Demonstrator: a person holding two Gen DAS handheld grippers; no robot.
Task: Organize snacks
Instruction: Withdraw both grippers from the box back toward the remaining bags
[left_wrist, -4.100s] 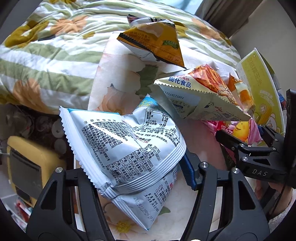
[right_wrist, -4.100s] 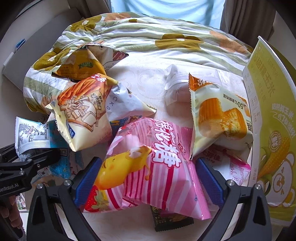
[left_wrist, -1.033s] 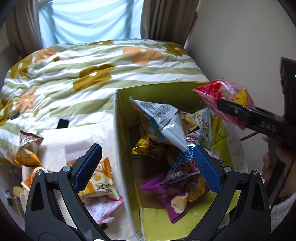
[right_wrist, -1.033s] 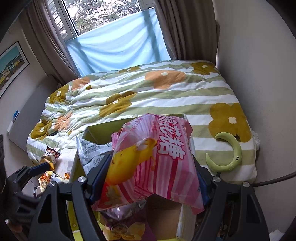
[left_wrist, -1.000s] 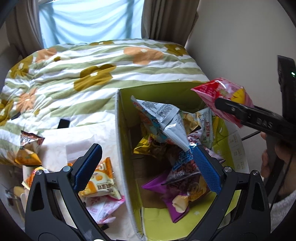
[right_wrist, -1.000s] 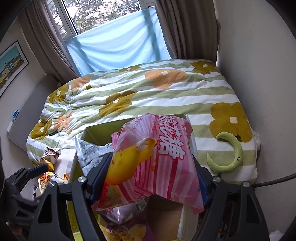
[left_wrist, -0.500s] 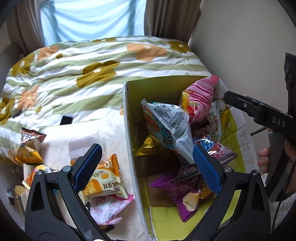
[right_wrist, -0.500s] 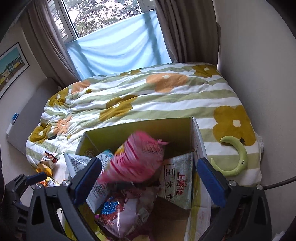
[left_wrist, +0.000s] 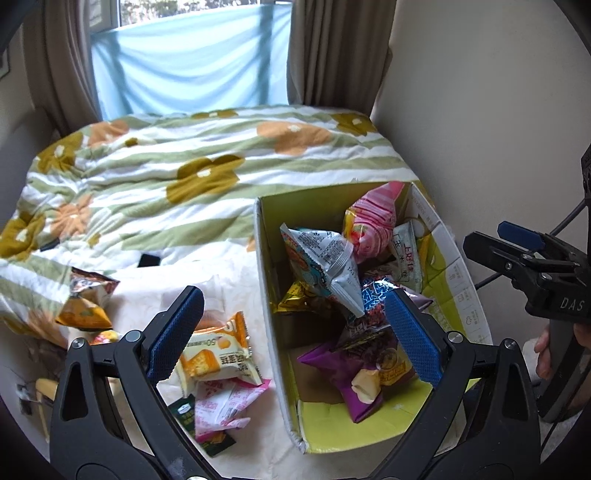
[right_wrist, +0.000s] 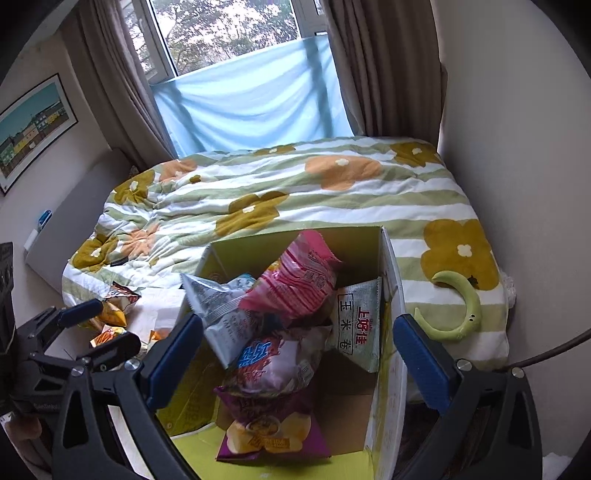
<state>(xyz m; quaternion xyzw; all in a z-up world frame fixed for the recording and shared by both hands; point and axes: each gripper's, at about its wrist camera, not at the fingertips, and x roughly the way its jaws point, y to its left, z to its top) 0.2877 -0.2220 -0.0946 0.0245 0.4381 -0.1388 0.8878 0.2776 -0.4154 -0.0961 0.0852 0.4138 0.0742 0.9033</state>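
Both the left gripper (left_wrist: 291, 328) and the right gripper (right_wrist: 297, 360) hang wide open and empty over the box (left_wrist: 262, 258). Inside, a purple bag (right_wrist: 273, 432) lies nearest, then a grey bag (left_wrist: 328, 266) and a pink bag (right_wrist: 299, 277); one packet (right_wrist: 356, 328) reads "上好佳 玉米卷". The pile leans loosely, so another drop could likely tip bags out, while loose snacks (left_wrist: 218, 350) marked "50%" wait on the bed (left_wrist: 184, 184).

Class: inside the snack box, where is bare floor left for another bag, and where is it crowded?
Bare floor shows in the cardboard box at the near right, between purple chip bag and right wall. The far end is crowded: pink striped bag over grey bag.
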